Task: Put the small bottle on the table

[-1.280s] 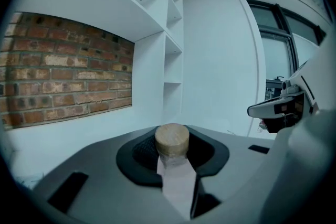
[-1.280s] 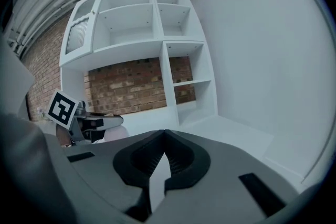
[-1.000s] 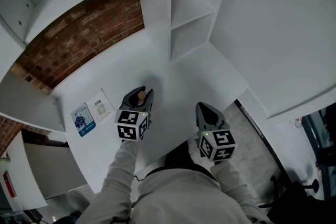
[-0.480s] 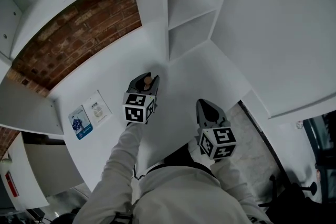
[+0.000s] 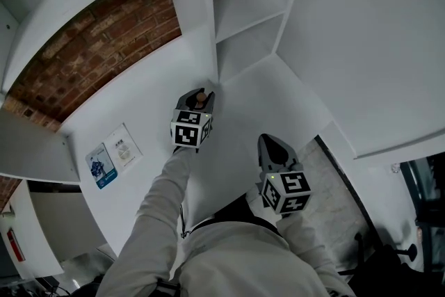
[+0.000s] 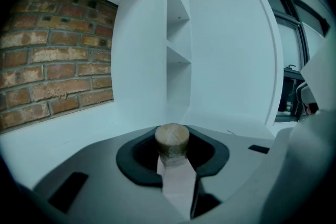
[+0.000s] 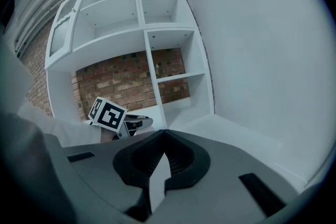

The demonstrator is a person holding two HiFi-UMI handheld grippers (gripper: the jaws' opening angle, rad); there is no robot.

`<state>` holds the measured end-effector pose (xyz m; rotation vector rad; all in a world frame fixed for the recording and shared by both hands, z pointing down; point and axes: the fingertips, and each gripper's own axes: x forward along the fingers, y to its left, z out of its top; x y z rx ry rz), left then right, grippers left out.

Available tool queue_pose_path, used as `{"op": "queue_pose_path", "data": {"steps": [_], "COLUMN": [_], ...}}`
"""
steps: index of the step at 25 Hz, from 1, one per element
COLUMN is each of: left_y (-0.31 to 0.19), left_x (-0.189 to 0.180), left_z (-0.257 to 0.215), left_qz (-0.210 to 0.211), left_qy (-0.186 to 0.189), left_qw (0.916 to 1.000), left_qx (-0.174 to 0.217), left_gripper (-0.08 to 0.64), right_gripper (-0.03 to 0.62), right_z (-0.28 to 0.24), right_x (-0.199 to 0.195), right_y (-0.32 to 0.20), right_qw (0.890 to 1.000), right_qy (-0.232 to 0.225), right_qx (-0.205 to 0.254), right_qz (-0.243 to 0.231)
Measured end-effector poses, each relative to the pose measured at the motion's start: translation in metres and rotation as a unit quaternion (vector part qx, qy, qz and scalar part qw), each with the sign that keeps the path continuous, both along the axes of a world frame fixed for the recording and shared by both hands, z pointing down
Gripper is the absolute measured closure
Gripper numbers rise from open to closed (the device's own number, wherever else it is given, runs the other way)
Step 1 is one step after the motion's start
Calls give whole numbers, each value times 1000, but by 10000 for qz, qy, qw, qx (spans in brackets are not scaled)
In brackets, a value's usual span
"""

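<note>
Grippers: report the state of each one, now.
Left gripper: closed on the small bottle.
Right gripper: closed, empty.

The white table (image 5: 142,115) is a long plain top. Two small printed cards lie flat on it, side by side, to the left of the left gripper (image 5: 197,97) and nearer to the person: a blue card (image 5: 98,166) and a white card (image 5: 122,148). Just ahead of this gripper, a white shelf unit (image 5: 245,14) meets the table top.
</note>
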<state>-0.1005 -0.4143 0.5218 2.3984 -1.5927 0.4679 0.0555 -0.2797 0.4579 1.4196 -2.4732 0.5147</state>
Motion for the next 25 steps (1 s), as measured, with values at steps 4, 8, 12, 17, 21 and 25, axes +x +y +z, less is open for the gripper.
{"op": "queue_pose_path", "data": {"steps": [4,8,12,17,21,25], "left_y": [-13,-25,-32,-37,-42,-44], "left_x": [4,5,5,6,9,10], "left_z": [5,11,18,28,28,28], "left_qz": [-29,-87,-132,-149,-143,-123], "left_qy": [-33,-97,-162,-197,-198,-224], "left_qw": [10000,9999,9998,9997,9997,9997], "left_qx": [34,25,-2,-53,-10,24], "left_gripper": [436,436,436,436,436,436], "right_gripper": [565,565,565,565,565,565], "right_z": [1,4,5,9,12,14], "right_x": [3,6,10,14,16,14], "right_y": [-2,-4,-5,-7,-9,-8], "right_qw": [10000,10000,9999,9998,9998,9997], "right_qy": [15,34,69,64,65,53], "right_qx": [-19,-57,-72,-133,-159,-196], "right_qz": [1,8,53,104,128,113]}}
